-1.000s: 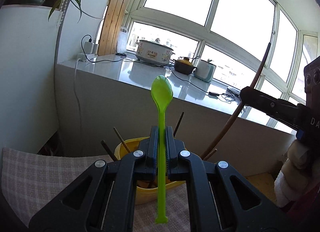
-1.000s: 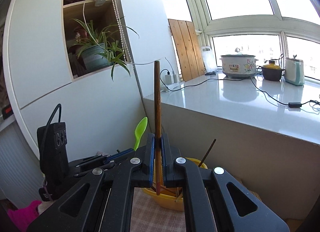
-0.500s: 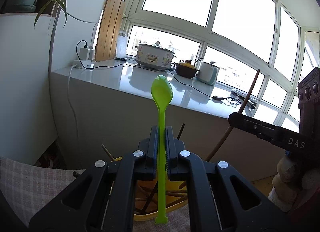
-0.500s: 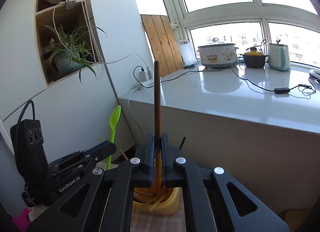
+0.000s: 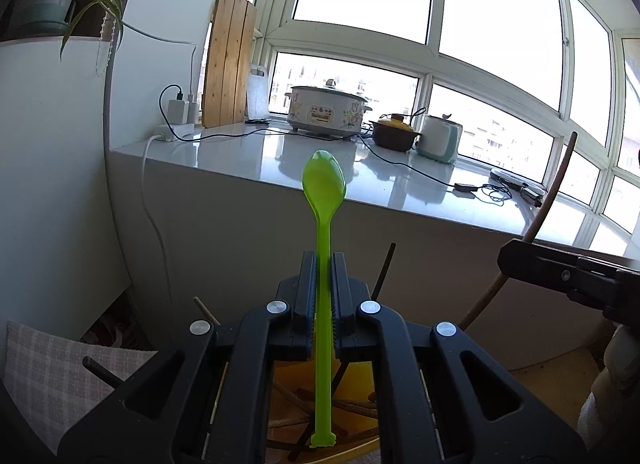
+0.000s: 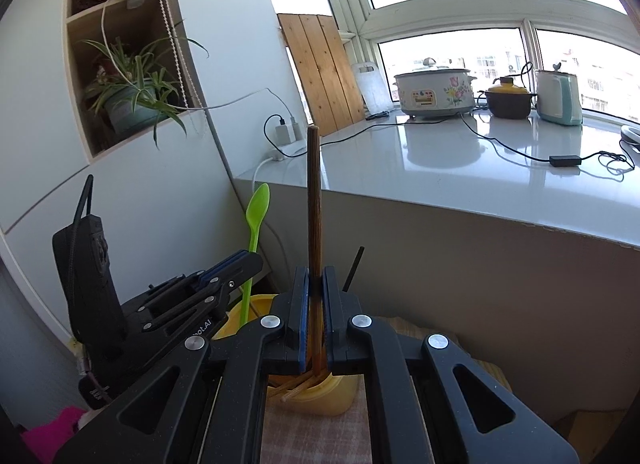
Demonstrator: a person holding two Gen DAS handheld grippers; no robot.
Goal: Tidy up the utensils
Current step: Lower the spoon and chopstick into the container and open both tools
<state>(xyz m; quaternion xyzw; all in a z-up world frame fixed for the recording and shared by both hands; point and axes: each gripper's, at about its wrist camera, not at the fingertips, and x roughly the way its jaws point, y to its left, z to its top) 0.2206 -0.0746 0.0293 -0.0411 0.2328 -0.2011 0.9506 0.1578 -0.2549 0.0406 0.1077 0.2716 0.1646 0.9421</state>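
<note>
My left gripper is shut on a green plastic spoon, held upright with the bowl on top and the handle end hanging over a yellow container. Several dark chopsticks lie and lean inside the container. My right gripper is shut on a brown wooden chopstick, upright, its lower end down in the yellow container. In the right wrist view the left gripper with the spoon sits just left of the container. In the left wrist view the right gripper comes in from the right.
The container stands on a checked cloth in front of a white counter with a slow cooker, a pot, a kettle and cables. A wooden board leans at the window. A potted plant sits on a shelf at the left.
Both grippers have moved forward and down over the yellow container, which now lies mostly under them. The chopstick's lower end has sunk into it. Both grips are unchanged.
</note>
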